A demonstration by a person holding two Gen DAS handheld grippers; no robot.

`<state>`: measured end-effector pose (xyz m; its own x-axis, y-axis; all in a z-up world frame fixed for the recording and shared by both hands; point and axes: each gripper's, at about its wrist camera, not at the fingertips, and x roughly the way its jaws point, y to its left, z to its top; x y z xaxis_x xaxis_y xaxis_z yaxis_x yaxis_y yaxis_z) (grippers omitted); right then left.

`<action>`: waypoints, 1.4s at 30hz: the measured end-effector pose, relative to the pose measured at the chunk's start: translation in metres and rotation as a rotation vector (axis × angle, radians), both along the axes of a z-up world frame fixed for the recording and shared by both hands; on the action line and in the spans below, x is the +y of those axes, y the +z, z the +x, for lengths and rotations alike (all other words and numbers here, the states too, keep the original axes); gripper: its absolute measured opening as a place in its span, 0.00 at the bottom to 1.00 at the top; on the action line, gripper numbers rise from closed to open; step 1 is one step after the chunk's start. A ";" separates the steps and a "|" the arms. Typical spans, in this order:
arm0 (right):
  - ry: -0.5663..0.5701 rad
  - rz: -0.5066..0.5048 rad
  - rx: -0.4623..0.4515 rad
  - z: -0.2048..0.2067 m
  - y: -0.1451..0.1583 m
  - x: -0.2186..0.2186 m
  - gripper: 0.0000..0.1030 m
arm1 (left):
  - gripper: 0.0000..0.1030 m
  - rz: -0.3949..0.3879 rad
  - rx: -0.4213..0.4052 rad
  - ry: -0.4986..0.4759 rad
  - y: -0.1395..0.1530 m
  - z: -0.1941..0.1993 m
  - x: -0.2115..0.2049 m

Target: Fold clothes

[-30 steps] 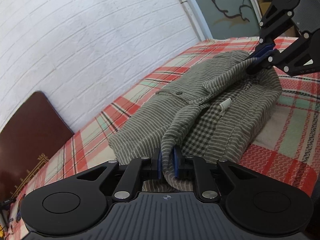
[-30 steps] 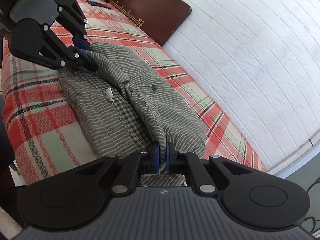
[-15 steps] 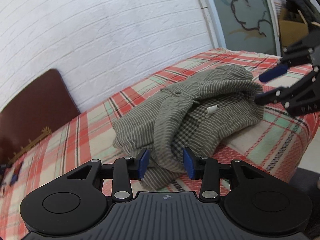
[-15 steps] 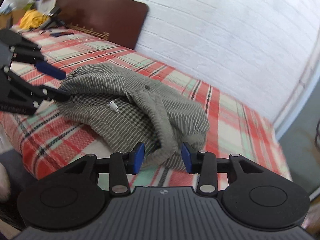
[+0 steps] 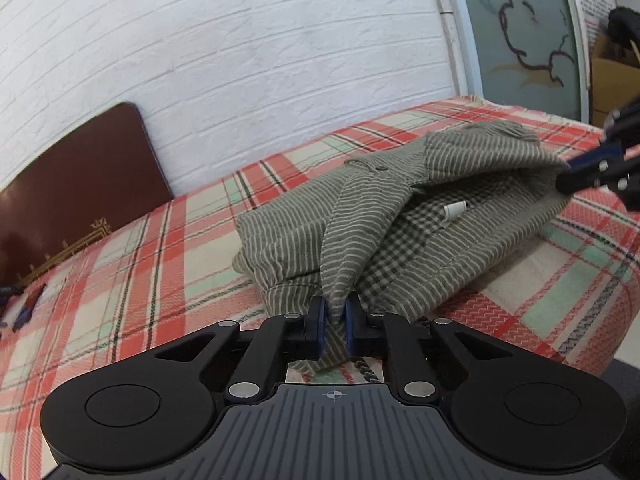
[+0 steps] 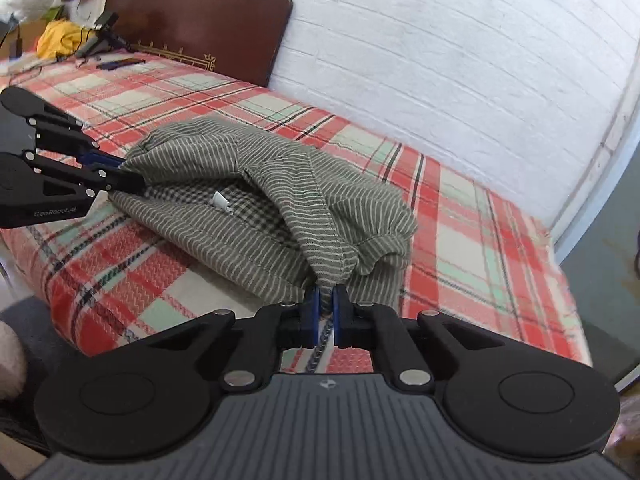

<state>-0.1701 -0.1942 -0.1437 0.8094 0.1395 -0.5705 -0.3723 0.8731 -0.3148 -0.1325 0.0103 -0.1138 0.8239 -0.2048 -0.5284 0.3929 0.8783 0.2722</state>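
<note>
Left gripper point(image 5: 334, 322) closing on shirt point(image 5: 400, 216) fold, right gripper point(image 6: 325, 312) clamps opposite fold, on plaid bed point(image 5: 140, 264).

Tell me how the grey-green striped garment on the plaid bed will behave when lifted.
The grey-green striped garment is probably floppy: it sags in soft folds between the left gripper and right gripper. It looks light, with its thin cloth bunched up. Its loose layers would likely unfold, showing more of the checked lining.

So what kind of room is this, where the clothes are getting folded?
Most likely a bedroom. A bed with a red plaid blanket stands against a white brick wall, with a dark wooden headboard at one end. The striped garment lies on the blanket.
</note>
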 end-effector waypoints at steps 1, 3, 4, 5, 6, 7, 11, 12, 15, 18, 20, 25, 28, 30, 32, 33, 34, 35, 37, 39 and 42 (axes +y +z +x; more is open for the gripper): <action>-0.001 -0.001 0.015 0.002 -0.004 -0.001 0.05 | 0.05 0.001 0.006 -0.004 -0.001 -0.001 -0.001; -0.003 -0.002 0.044 0.005 -0.012 -0.002 0.05 | 0.06 0.009 0.016 -0.016 -0.005 -0.003 -0.001; -0.002 -0.004 0.051 0.006 -0.015 -0.002 0.05 | 0.07 0.016 0.013 -0.022 -0.006 -0.004 -0.001; -0.001 -0.005 0.053 0.006 -0.017 -0.001 0.05 | 0.10 0.021 0.009 -0.027 -0.007 -0.005 -0.001; 0.000 -0.007 0.054 0.006 -0.019 -0.001 0.05 | 0.11 0.027 0.005 -0.033 -0.007 -0.007 -0.001; 0.001 -0.009 0.056 0.007 -0.020 -0.001 0.05 | 0.14 0.033 0.001 -0.039 -0.008 -0.008 -0.001; 0.015 -0.011 0.046 0.002 -0.018 -0.005 0.09 | 0.42 0.069 -0.029 -0.046 -0.007 -0.014 0.003; 0.023 -0.018 0.038 -0.001 -0.017 -0.006 0.15 | 0.44 0.076 -0.035 -0.053 -0.006 -0.016 0.004; 0.045 -0.036 0.013 -0.009 -0.012 -0.009 0.21 | 0.61 0.123 -0.067 -0.079 -0.002 -0.025 0.008; 0.074 -0.043 -0.034 -0.019 -0.004 -0.012 0.21 | 0.67 0.195 -0.107 -0.106 0.001 -0.035 0.006; 0.097 -0.039 -0.071 -0.023 0.003 -0.009 0.21 | 0.70 0.227 -0.124 -0.132 0.007 -0.039 0.004; 0.183 -0.031 -0.151 -0.019 0.017 0.004 0.22 | 0.66 0.165 -0.161 -0.194 0.032 -0.039 -0.002; 0.242 -0.055 -0.159 -0.008 0.013 0.013 0.22 | 0.49 -0.035 -0.102 -0.256 0.046 -0.023 -0.001; 0.274 -0.072 -0.146 0.000 0.009 0.017 0.22 | 0.47 -0.125 -0.079 -0.297 0.049 -0.007 -0.002; 0.300 -0.089 -0.135 0.007 0.005 0.021 0.22 | 0.49 -0.132 -0.061 -0.312 0.044 0.009 -0.007; 0.307 -0.099 -0.137 0.011 0.004 0.022 0.22 | 0.52 -0.129 -0.049 -0.320 0.041 0.017 -0.009; 0.314 -0.106 -0.143 0.013 0.004 0.023 0.22 | 0.55 -0.124 -0.035 -0.334 0.038 0.022 -0.011; 0.320 -0.112 -0.149 0.016 0.003 0.025 0.22 | 0.55 -0.118 -0.023 -0.347 0.035 0.026 -0.014; 0.326 -0.104 -0.149 0.023 0.004 0.028 0.22 | 0.55 -0.100 -0.003 -0.366 0.029 0.032 -0.017; 0.326 -0.078 -0.128 0.033 0.004 0.031 0.20 | 0.55 -0.093 0.020 -0.369 0.023 0.042 -0.020; 0.291 0.010 -0.070 0.052 0.003 0.027 0.18 | 0.54 -0.108 0.067 -0.318 0.012 0.059 -0.017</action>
<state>-0.1185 -0.1674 -0.1412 0.7722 0.3763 -0.5121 -0.5848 0.7361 -0.3409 -0.0740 -0.0064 -0.1016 0.6741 -0.5035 -0.5404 0.6657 0.7312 0.1492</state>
